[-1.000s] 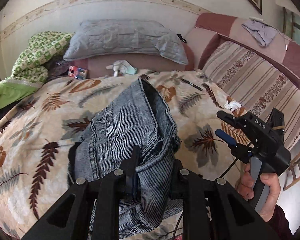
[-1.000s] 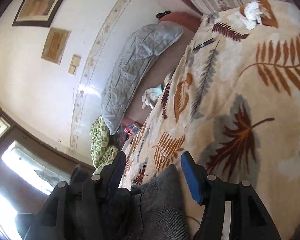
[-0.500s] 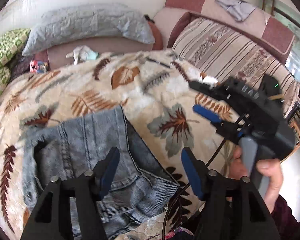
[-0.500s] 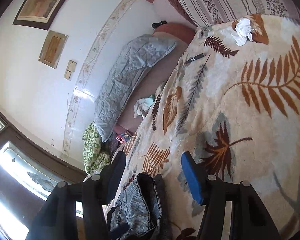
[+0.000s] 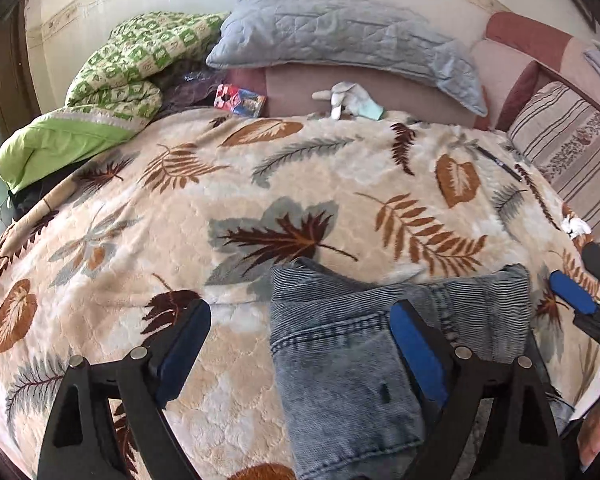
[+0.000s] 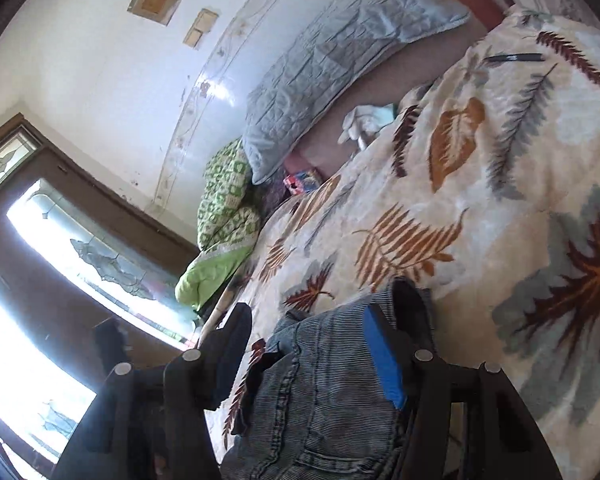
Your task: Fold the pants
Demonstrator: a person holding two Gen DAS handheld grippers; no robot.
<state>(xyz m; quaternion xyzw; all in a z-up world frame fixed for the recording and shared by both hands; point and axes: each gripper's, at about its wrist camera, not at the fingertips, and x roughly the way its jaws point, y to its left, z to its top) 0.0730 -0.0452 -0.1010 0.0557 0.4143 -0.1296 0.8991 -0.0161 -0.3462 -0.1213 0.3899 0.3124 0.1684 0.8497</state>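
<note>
Grey-blue denim pants (image 5: pixel 364 344) lie folded into a compact bundle on the leaf-patterned blanket (image 5: pixel 260 184), near its front edge. My left gripper (image 5: pixel 300 352) is open and hovers just above the bundle's left part, holding nothing. My right gripper (image 6: pixel 308 344) is open too, with the bundle (image 6: pixel 324 392) lying between and under its fingers; it also shows in the left wrist view (image 5: pixel 580 300) at the bundle's right side. The near end of the pants is hidden behind the gripper bodies.
A grey pillow (image 5: pixel 340 36), a green quilt (image 5: pixel 112 80), a white soft toy (image 5: pixel 348 100) and a small colourful box (image 5: pixel 240 100) lie at the back. A striped cushion (image 5: pixel 568 152) is at right. A dark pen (image 5: pixel 500 164) and a white scrap (image 5: pixel 576 226) lie on the blanket.
My left gripper let go of the pants and opened, then swung left over the blanket. The pants dropped into a flat folded bundle. My right gripper stayed open and moved in over the bundle.
</note>
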